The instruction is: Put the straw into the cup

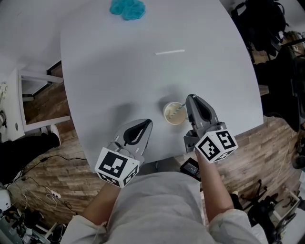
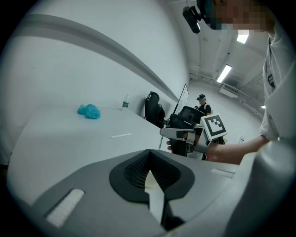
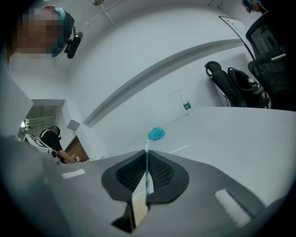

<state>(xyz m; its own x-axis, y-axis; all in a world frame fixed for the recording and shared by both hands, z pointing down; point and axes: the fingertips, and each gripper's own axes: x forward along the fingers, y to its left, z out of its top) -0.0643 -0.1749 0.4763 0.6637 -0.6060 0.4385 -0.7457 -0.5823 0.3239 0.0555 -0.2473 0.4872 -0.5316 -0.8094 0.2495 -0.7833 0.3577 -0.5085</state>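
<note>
Person's shirt (image 1: 157, 205) nearest lens. Striped straw (image 1: 178, 110): lower end in cup (image 1: 166, 113), upper part pinched by right tool (image 1: 189, 99). Cup upright on table (image 1: 119, 71), near front edge. Left tool (image 1: 147, 123) beside cup, not touching, jaws pressed together, empty. White straw (image 1: 170, 52), teal wad (image 1: 127, 8) farther back.

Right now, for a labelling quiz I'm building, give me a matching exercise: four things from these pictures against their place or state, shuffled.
1. striped straw
2. left gripper
3. teal clump
4. cup

A. at the far edge of the table
B. clamped in the jaws of the right gripper
C. jaws together, nothing held
D. on the table, at the right gripper's tip

Pairs: 1-B, 2-C, 3-A, 4-D
</note>
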